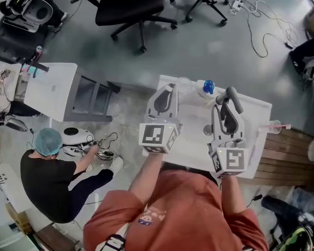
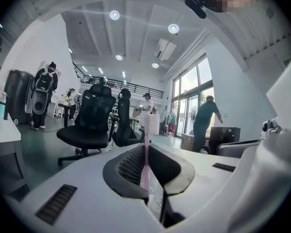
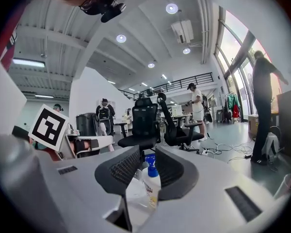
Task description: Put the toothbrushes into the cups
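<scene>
Pink toothbrush [image 2: 145,166] is pinched between the left gripper [image 2: 146,152] pads. The handle is upright and the bristle head pokes out past the tips. Low in the same gap, beyond the pads, sits a clear cup [image 2: 157,198], so the brush is close to a cup but, I judge, not in it yet.

Right gripper [image 3: 146,154] jaws stand apart, nothing clamped afaict. A transparent cup [image 3: 132,195] shows low in their gap, and a blue-capped bottle [image 3: 152,181] is just past the tips. Can't tell if the pads touch that cup.

Step in hand, imo: carrying the brush to the drop. Next move needs the brush lined up over the cup mouth, lowered, then released. The thin clear rim is hard to read, so I'd go slow.

Room: both grippers hang over the white table [image 1: 193,127], w/ its far edge just ahead of the tips. The bottle, ahead and between the two jaw sets, is the one close obstacle. Past the edge it's open floor, office chairs [image 1: 131,4] well apart.
</scene>
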The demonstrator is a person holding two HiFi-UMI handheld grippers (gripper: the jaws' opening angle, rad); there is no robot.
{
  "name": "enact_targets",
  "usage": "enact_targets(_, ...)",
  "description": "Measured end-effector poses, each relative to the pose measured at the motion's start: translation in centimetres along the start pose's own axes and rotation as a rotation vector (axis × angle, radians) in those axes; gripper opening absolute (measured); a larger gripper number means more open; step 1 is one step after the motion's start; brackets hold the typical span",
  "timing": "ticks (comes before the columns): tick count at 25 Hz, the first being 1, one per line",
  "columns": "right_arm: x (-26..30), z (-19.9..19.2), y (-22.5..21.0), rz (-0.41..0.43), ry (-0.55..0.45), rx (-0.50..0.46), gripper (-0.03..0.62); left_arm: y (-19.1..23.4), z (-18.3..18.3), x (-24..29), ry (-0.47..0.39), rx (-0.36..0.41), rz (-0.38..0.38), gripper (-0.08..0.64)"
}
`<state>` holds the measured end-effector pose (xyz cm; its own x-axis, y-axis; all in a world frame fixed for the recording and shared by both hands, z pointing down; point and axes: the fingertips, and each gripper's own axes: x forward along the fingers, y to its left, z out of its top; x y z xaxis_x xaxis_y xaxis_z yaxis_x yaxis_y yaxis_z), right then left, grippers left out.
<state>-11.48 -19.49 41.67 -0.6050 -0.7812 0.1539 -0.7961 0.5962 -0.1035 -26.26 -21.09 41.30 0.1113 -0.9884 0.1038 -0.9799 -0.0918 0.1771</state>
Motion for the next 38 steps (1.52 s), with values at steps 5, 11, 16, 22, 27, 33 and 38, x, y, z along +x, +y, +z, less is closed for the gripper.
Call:
enact_targets(5,1.8,-0.3,-0.3,-0.017,0.022,0.003,0.114,1.5,-2.1,2.5,0.047,-0.041,-0.021,0.037)
enact_targets(11,3.4,-0.9,-0.2,-0.038,0.05,0.001,0.114,2.9,-4.7,4.2,0.099,-0.078,-0.019,0.037)
enact_targets(16,4.1,-1.7,0.0,-0.052,0.078,-0.002,0.114,3.1,-6.5,4.8,0.13,-0.118,-0.024,0.037)
enact_targets(22,4.8,-2.6,0.0,-0.049,0.079,-0.003,0.114,3.3,-8.7,5.8,0.171,-0.134,-0.022,0.037)
enact_targets(27,5.5,-2.8,-0.3,-0.07,0.099,0.002,0.114,3.2,-9.8,6.5,0.197,-0.144,-0.025,0.037)
enact_targets(33,5.9,-3.2,-0.2,-0.078,0.107,0.0,0.114,3.2,-11.3,6.6,0.242,-0.15,-0.019,0.038)
enact_targets(38,5.9,-3.3,0.0,-0.07,0.101,-0.005,0.114,3.1,-12.0,6.8,0.271,-0.16,-0.011,0.043)
